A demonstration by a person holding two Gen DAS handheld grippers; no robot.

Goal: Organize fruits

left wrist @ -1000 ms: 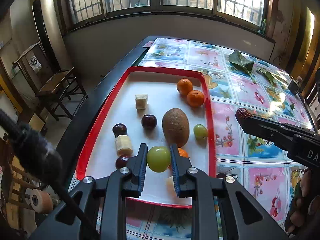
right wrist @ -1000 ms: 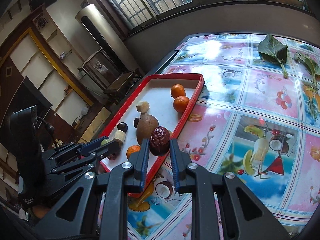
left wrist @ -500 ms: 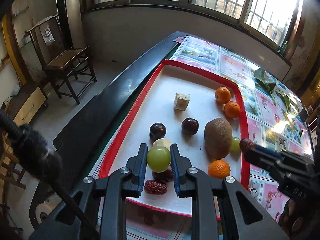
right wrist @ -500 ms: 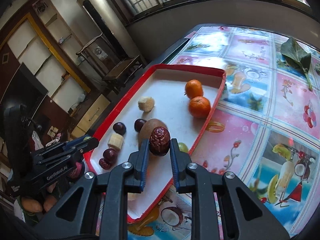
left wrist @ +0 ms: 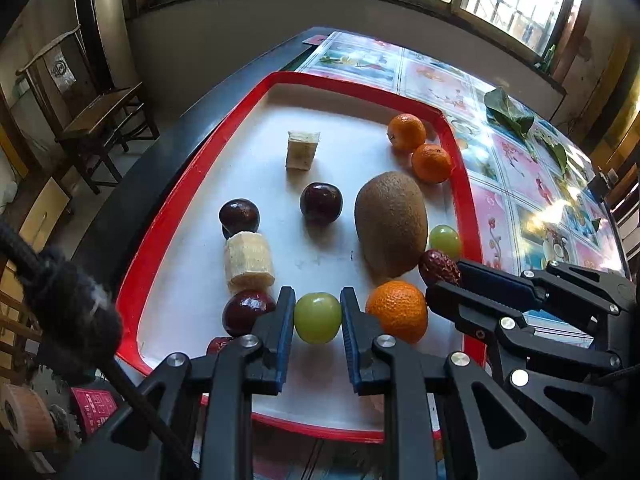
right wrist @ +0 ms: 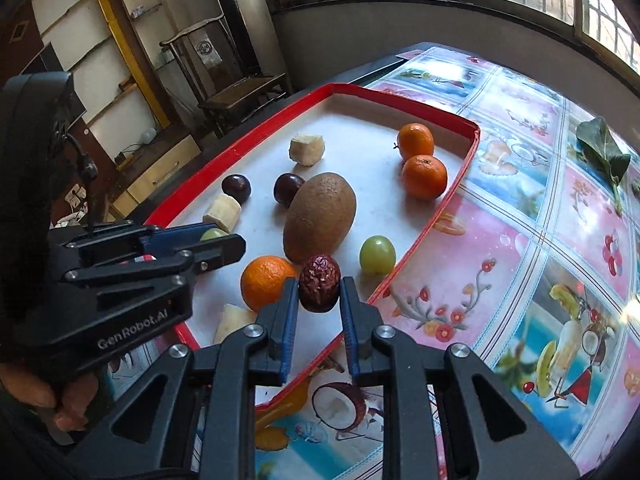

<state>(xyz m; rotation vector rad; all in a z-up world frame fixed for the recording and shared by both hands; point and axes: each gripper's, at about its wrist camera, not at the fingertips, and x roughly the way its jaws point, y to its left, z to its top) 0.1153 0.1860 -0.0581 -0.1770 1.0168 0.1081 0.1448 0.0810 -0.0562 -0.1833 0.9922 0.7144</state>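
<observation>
A: What is the left gripper (left wrist: 317, 318) doing?

B: Its blue-padded jaws are pinched on a round green grape (left wrist: 317, 323), held above the near end of the white tray with the red rim (left wrist: 168, 216).

A: And the right gripper (right wrist: 319, 294)?

B: Clamped on a wrinkled dark red date (right wrist: 319, 283), over the tray's near right part, just beside a small orange mandarin (right wrist: 267, 281) and near a loose green grape (right wrist: 377, 255).

A: What else lies in the tray?

B: A brown fuzzy kiwi (left wrist: 391, 223) in the middle, two mandarins (left wrist: 431, 163) at the far right corner, dark round plums (left wrist: 321, 203), and pale banana chunks (left wrist: 249, 261).

A: Anything under the left fingers?

B: Possibly another date (left wrist: 218, 345) at the near rim, mostly hidden, so I cannot be sure.
</observation>
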